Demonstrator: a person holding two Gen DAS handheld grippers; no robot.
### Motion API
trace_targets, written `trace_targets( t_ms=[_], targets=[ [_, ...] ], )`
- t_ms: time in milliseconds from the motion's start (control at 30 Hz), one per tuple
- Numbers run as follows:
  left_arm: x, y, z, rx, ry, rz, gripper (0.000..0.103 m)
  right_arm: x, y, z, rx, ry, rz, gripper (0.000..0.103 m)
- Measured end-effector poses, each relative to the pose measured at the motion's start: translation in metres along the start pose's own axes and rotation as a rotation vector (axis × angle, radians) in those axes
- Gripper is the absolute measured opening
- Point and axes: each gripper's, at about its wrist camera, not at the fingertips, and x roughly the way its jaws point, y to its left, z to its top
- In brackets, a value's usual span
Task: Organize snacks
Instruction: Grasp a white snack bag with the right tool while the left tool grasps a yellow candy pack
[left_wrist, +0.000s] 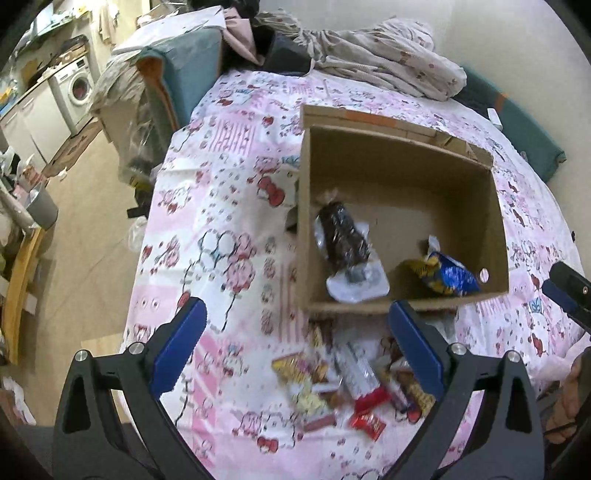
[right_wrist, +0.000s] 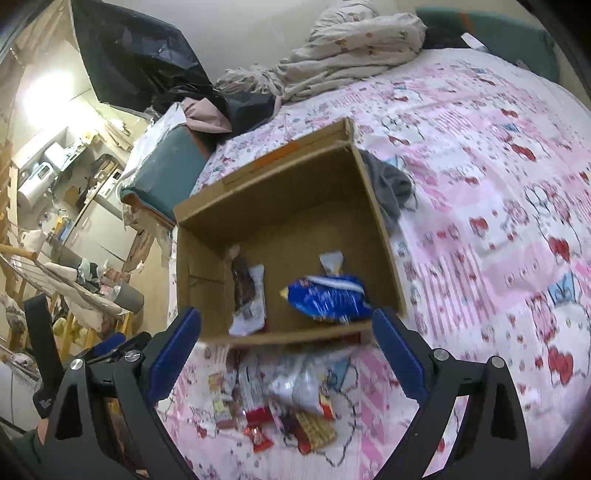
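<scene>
An open cardboard box (left_wrist: 495, 206) (right_wrist: 380, 221) sits on a bed with a pink patterned sheet. Inside lie a dark snack in clear wrap (left_wrist: 343, 240) (right_wrist: 243, 284) and a blue snack bag (left_wrist: 452, 277) (right_wrist: 327, 299). A heap of small snack packets (left_wrist: 354, 380) (right_wrist: 284, 402) lies on the sheet just in front of the box. My left gripper (left_wrist: 295, 332) hovers open above the heap, with nothing between its blue pads. My right gripper (right_wrist: 286, 339) also hangs open over the heap and the box's near wall. Its tip shows in the left wrist view at the right edge (left_wrist: 567, 288).
Crumpled bedding (left_wrist: 388, 62) (right_wrist: 343, 48) is piled at the bed's far end. A grey cloth (right_wrist: 391, 184) lies against the box's right side. To the left of the bed are a teal cushion (left_wrist: 184, 74) (right_wrist: 162, 173), a washing machine (left_wrist: 75, 88) and floor clutter.
</scene>
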Motion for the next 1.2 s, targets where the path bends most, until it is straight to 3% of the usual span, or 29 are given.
trace_targets(
  t_ms=[233,400,467,567,633,667,733,1033,1200],
  targets=[
    [-0.008,0.015,-0.025,-0.051,0.041,0.008,0.098,-0.004,-0.001,-0.027,-0.038,0.061,-0.059,0.096],
    [-0.005,0.021,-0.03,-0.089,0.066,-0.02,0.098,0.036,0.013,-0.049,-0.201,0.225,-0.176,0.096],
    [-0.005,0.02,-0.028,-0.094,0.063,-0.023,0.098,0.061,0.016,-0.06,-0.241,0.336,-0.173,0.096],
    [-0.002,0.02,-0.026,-0.104,0.066,-0.031,0.098,0.085,-0.003,-0.062,-0.06,0.41,-0.097,0.095],
    [0.0,0.019,-0.025,-0.111,0.073,-0.037,0.098,0.103,-0.019,-0.061,0.044,0.447,-0.089,0.084],
    [0.001,0.019,-0.024,-0.113,0.077,-0.041,0.098,0.108,-0.024,-0.06,0.076,0.46,-0.076,0.073],
    [0.003,0.02,-0.023,-0.116,0.082,-0.041,0.098,0.119,-0.034,-0.062,0.146,0.481,-0.04,0.069],
    [0.026,0.031,-0.03,-0.184,0.175,-0.015,0.098,0.142,-0.045,-0.065,0.304,0.456,0.018,0.069],
    [0.031,0.031,-0.03,-0.158,0.184,0.011,0.098,0.137,-0.045,-0.064,0.303,0.45,0.023,0.046]
  ],
)
